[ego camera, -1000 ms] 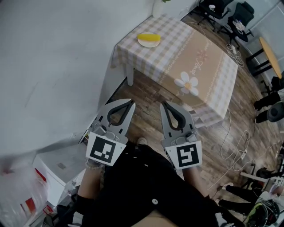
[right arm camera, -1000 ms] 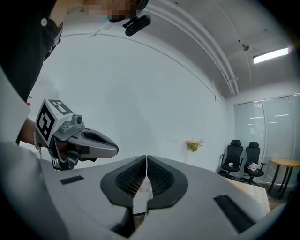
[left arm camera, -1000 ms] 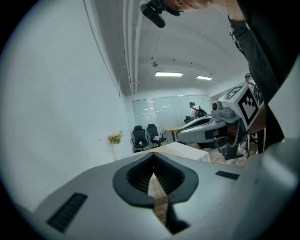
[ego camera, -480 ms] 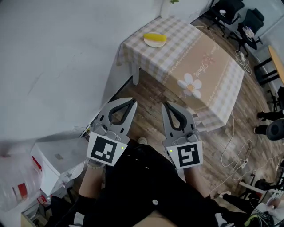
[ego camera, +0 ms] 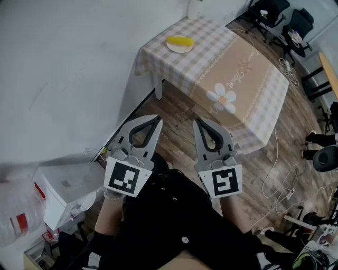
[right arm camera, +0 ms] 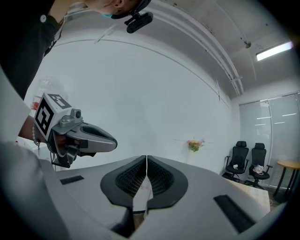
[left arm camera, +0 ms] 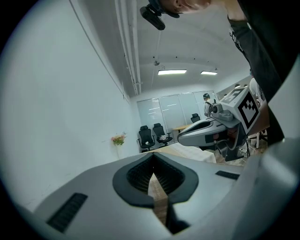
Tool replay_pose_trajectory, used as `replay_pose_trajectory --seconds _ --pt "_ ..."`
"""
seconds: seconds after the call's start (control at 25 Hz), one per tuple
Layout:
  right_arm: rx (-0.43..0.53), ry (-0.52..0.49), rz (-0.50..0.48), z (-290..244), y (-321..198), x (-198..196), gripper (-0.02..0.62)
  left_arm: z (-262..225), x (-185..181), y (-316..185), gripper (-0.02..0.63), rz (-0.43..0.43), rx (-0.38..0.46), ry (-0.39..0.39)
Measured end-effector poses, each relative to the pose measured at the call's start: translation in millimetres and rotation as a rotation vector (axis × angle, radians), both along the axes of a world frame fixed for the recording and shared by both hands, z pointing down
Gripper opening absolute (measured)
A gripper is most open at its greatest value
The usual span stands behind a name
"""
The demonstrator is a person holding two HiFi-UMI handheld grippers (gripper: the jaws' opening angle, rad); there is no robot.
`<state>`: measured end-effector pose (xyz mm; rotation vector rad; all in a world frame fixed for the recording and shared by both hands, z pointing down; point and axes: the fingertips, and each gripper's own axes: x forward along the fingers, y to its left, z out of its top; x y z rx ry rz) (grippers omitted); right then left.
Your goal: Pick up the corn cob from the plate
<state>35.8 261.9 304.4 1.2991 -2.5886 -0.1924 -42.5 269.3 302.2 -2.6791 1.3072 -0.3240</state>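
A yellow corn cob [ego camera: 179, 40] lies on a pale plate [ego camera: 179, 48] near the far corner of a low table with a checked cloth [ego camera: 248, 74], seen in the head view. Both grippers are held side by side over the wooden floor, well short of that table. The left gripper [ego camera: 158, 121] is shut with nothing between its fingers, and the right gripper [ego camera: 195, 122] is shut and empty too. In the left gripper view the jaws [left arm camera: 153, 157] meet at the tips, and the right gripper [left arm camera: 180, 137] shows at the side. The right gripper view shows its tips [right arm camera: 146, 158] together.
A white wall [ego camera: 68, 68] runs along the left. A white box [ego camera: 60, 192] and a clear water jug [ego camera: 13, 211] stand at the lower left. Office chairs [ego camera: 274, 13] and cables [ego camera: 282, 179] lie at the right, beyond the table. A small flower vase [right arm camera: 195, 145] stands by the wall.
The view has shifted slightly and the table with the plate sits a little differently in the frame. Both grippers stay shut, side by side.
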Motion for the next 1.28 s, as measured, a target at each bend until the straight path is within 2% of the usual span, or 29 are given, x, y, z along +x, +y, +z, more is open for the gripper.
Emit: replay_pose_trajectory --seconds 0.6,1.28 --pt "-0.017 0.009 0.007 7.8 -16.0 -1.2 0.043 6.3 4.4 -21.7 0.012 0.023 -0.006 0.002" --pt "-0.018 0.017 0.069 1.8 -89.0 6.8 0.043 -3.8 12.4 -101.7 0.012 0.087 0.011 0.005"
